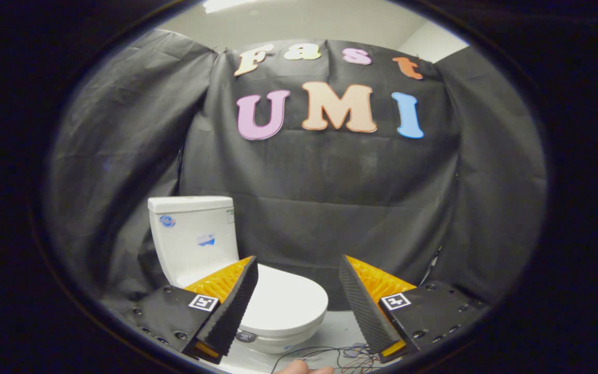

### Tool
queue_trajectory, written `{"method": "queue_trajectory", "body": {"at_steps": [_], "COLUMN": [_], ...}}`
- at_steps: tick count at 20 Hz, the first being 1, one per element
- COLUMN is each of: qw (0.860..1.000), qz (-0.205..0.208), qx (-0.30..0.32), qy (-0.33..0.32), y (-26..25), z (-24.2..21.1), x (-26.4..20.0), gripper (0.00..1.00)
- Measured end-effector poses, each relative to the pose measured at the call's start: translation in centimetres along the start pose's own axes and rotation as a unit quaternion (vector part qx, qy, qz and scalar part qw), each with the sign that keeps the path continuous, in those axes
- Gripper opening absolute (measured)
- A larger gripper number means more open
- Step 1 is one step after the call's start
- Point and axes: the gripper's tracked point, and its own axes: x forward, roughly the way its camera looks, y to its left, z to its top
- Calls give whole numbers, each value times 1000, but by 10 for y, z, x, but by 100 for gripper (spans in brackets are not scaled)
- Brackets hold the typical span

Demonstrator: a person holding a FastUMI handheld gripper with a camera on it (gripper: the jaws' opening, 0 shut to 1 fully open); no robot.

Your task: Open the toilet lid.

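Note:
A small white toilet stands ahead against the black cloth wall, with its tank [192, 236] upright at the back. Its lid [283, 298] lies flat and closed over the bowl [278, 340]. My gripper [299, 270] is open, fingers spread wide with nothing between them. The left finger [231, 306] overlaps the lid's left side in the view, hovering above and in front of it. The right finger [366, 306] stands off to the right of the toilet. The lid's front edge sits between the two fingers, a little below their tips.
Thin wires [325, 356] trail across the pale floor just in front of the bowl. A fingertip of a person's hand [301, 368] shows low down between the fingers. Black cloth wall [330, 208] closes in behind and on both sides.

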Motion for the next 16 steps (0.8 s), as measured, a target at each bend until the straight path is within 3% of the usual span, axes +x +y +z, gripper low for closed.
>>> {"method": "queue_trajectory", "body": {"at_steps": [2, 6, 10, 16], "qw": [999, 994, 986, 970], "qz": [42, 87, 79, 96], "qx": [10, 45, 139, 211], "qy": [0, 56, 47, 75], "y": [28, 83, 122, 184], "z": [1, -49, -84, -149], "x": [26, 48, 47, 32], "gripper": [98, 98, 97, 98]}}
